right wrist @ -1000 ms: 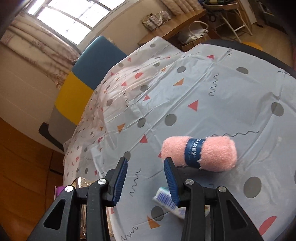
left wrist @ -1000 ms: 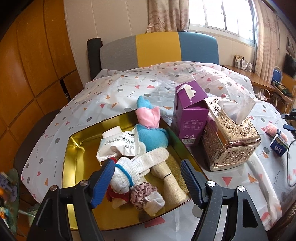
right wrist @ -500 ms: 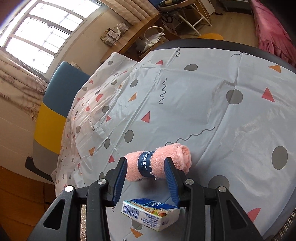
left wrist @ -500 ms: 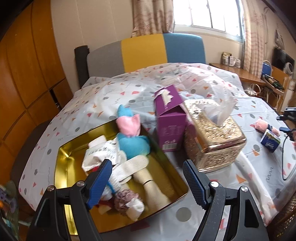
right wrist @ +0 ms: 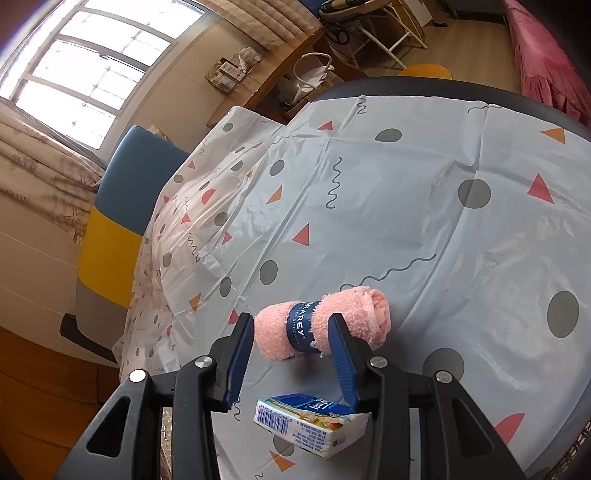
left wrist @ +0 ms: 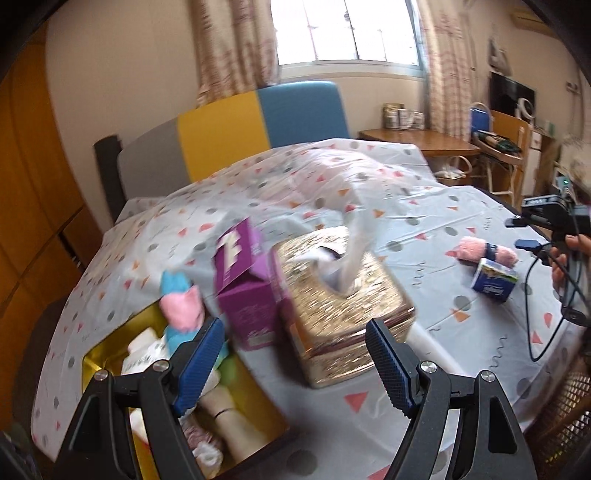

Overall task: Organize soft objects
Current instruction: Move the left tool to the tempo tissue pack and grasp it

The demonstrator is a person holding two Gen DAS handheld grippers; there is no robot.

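The left gripper point(left wrist: 295, 354) is held above the near edge of the table, tilted downward, its blue-padded jaws spread wide with nothing between them. The right gripper point(right wrist: 291, 350) is angled down over the right side of the table; its jaws stand partly apart and straddle the rolled pink towel point(right wrist: 325, 325), which lies on the cloth. Whether the pads touch the towel cannot be told. In the left wrist view a hand point(left wrist: 569, 254) is seen at the right edge, gripping that tool, with a black cable point(left wrist: 546, 317) hanging from it.

The table is covered by a pale tablecloth point(right wrist: 406, 206) printed with dots, triangles and squiggles. A small tissue pack point(right wrist: 314, 424) lies just beside the towel, nearer the table's edge. Toward the left corner a gold tray point(left wrist: 110, 354) holds socks and other soft items, among them a blue and pink plush point(left wrist: 181, 302). Next to the tray a purple box point(left wrist: 243, 291) and a gold tissue box point(left wrist: 340, 310) stand side by side.

Behind the table a grey, yellow and blue chair back point(left wrist: 236, 129) is seen, with a curtained window point(left wrist: 347, 33) above it.
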